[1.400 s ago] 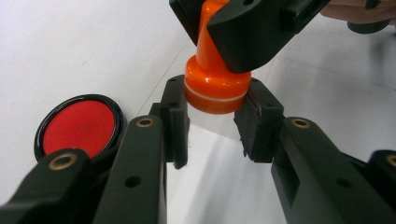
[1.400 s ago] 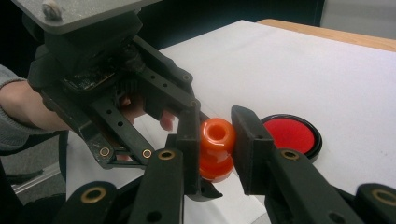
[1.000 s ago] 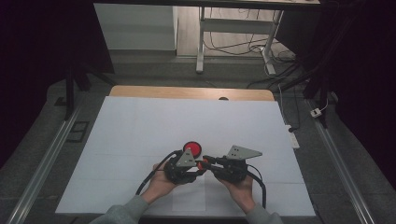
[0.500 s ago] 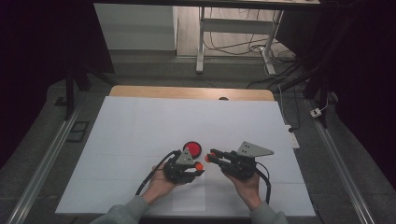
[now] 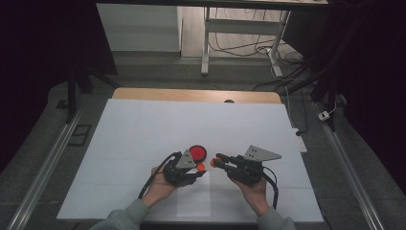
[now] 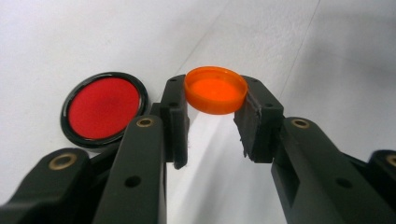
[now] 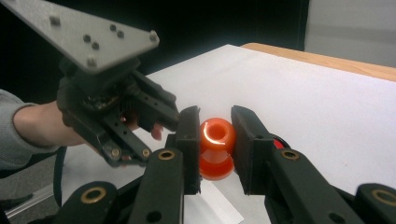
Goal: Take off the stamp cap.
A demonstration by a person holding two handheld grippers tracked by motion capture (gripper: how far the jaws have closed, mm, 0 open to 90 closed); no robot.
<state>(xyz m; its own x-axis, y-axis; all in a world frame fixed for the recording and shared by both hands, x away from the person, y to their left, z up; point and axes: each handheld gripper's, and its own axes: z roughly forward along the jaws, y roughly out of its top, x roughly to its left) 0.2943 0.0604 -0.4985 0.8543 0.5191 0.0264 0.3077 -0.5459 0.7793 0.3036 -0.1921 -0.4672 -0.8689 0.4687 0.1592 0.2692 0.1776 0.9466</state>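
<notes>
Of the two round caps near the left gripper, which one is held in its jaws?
The small orange translucent cap, clamped between the left gripper jaws. The larger red disc with a black rim lies flat on the white table beside them, untouched.

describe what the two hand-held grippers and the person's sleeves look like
Both are black. The left hand-held gripper and right hand-held gripper each carry a grey three-cornered plate with small holes, brass-coloured rivets on the jaws, and a trailing black cable. The person wears grey sleeves.

Orange cap (image 6: 215, 89), orange bottle (image 7: 216, 148), both gripped
</notes>
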